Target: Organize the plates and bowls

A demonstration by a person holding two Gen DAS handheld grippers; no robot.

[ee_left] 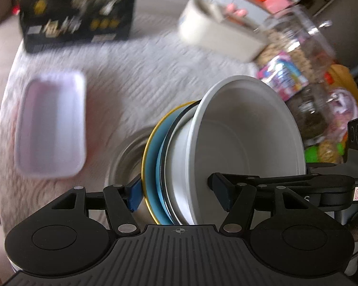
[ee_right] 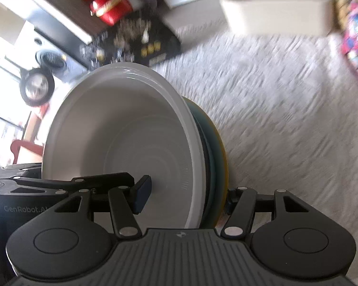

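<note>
Already nested, the stack [ee_left: 179, 162] of white bowl [ee_left: 245, 138], dark dish and blue plate [ee_left: 152, 157] is clamped between your left gripper [ee_left: 176, 195] and right gripper [ee_right: 186, 195]; setting down remains above the cloth [ee_right: 274, 109].

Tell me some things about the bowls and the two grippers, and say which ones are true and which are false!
1. The left gripper and the right gripper both clamp the same stack of dishes. True.
2. The white bowl is innermost in the stack. True.
3. The stack is only white dishes. False: a blue dish with a yellow rim sits at the back of it.
4. The white rectangular tray is held in a gripper. False: it lies on the pale textured tablecloth, apart from the stack.
5. The black box lies at the far side of the table. True.
</note>
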